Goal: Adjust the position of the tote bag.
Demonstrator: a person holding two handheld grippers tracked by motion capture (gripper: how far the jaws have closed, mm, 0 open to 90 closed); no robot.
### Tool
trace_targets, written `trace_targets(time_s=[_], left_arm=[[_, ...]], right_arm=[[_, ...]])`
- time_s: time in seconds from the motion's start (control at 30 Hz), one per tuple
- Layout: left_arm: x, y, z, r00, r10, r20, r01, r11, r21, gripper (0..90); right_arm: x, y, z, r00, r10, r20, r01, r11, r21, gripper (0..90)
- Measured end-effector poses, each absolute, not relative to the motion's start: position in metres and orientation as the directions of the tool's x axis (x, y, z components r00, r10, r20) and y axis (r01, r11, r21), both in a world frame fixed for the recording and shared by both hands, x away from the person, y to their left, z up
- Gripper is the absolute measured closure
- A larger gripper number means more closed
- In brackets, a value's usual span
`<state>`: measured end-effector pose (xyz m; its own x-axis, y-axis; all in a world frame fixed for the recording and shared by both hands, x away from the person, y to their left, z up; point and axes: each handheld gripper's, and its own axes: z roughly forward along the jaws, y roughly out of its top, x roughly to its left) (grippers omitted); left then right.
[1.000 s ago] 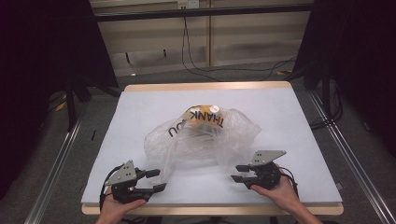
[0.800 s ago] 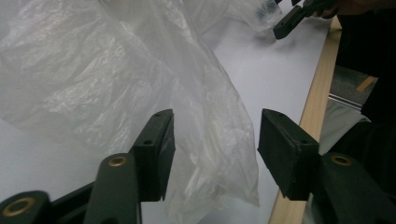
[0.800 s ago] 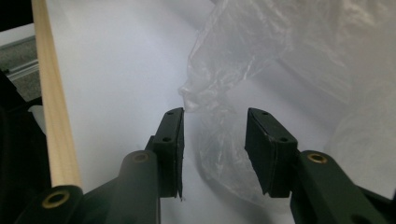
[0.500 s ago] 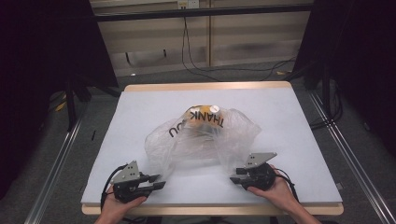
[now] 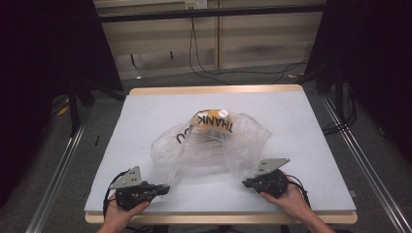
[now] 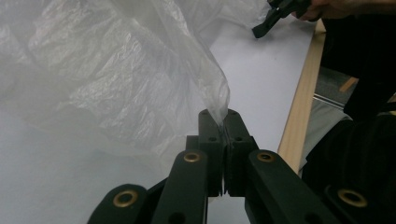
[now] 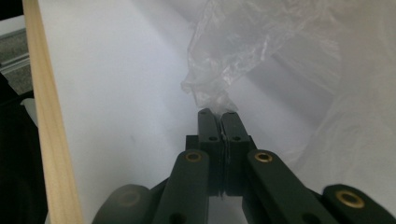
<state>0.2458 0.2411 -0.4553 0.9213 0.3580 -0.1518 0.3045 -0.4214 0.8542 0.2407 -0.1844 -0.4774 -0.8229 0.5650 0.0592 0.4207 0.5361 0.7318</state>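
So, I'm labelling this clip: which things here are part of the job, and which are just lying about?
In the job:
- plastic bag, a corner pinched by each gripper
- left gripper
- right gripper
- orange and white contents inside the bag, hard to identify

Lying about:
- cables on the floor beyond the table
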Motion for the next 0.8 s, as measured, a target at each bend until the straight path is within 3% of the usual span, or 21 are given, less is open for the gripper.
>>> trace_targets(time_s=[0.8], left_arm=[[0.241,0.246,-0.439,0.923,0.367,-0.112,0.246,-0.342,0.907,89.1]], right_arm=[[0.228,-0.193,-0.442,-0.844,0.535,0.038,0.308,0.426,0.851,89.6]])
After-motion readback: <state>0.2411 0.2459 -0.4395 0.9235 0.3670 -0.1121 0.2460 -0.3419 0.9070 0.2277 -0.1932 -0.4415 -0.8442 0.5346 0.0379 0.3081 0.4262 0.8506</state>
